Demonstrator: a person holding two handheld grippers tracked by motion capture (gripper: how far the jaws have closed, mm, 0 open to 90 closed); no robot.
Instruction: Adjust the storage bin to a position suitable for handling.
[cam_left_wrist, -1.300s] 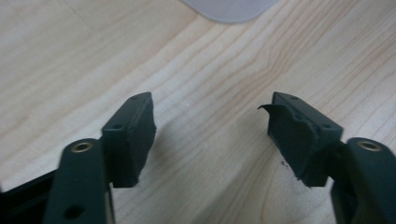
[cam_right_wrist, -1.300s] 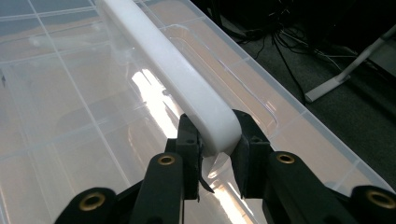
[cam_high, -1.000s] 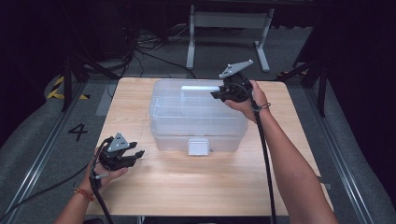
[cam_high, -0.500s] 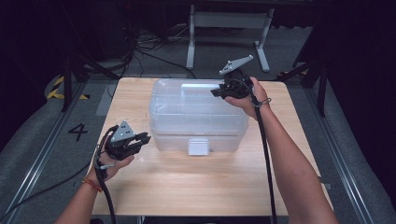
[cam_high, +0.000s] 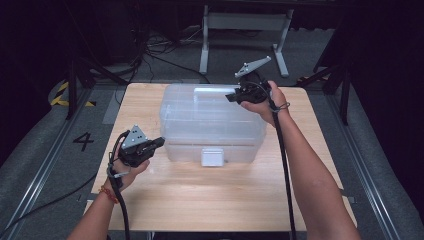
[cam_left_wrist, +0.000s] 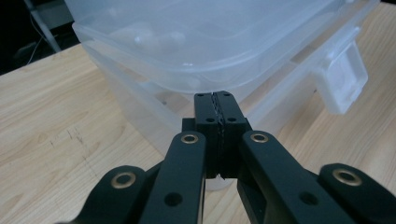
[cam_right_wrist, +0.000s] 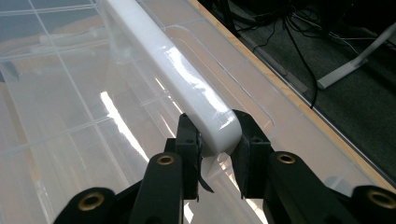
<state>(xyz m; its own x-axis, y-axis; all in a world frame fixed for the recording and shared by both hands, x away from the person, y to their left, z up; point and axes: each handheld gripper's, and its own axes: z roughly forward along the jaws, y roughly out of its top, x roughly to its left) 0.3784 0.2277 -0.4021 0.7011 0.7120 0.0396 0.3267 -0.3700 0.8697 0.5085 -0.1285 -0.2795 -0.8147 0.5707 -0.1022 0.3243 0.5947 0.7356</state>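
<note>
So the clear plastic storage box (cam_high: 212, 122) sits in the middle of the wooden table (cam_high: 210, 200), lid on, with its white latch (cam_high: 212, 156) facing me. My right gripper (cam_high: 231, 97) is clamped on the end of the white handle (cam_right_wrist: 187, 88) on top of the lid, a jaw on each side of it. My left gripper (cam_high: 159, 143) has just been closing, and its jaws are now pressed together on nothing, tips right at the box's near left corner under the lid's rim.

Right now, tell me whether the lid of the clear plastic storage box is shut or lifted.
Shut, it seems: the clear plastic storage box's lid sits level on the base, white front latch hanging down. The right gripper clamps the lid's white handle.
</note>
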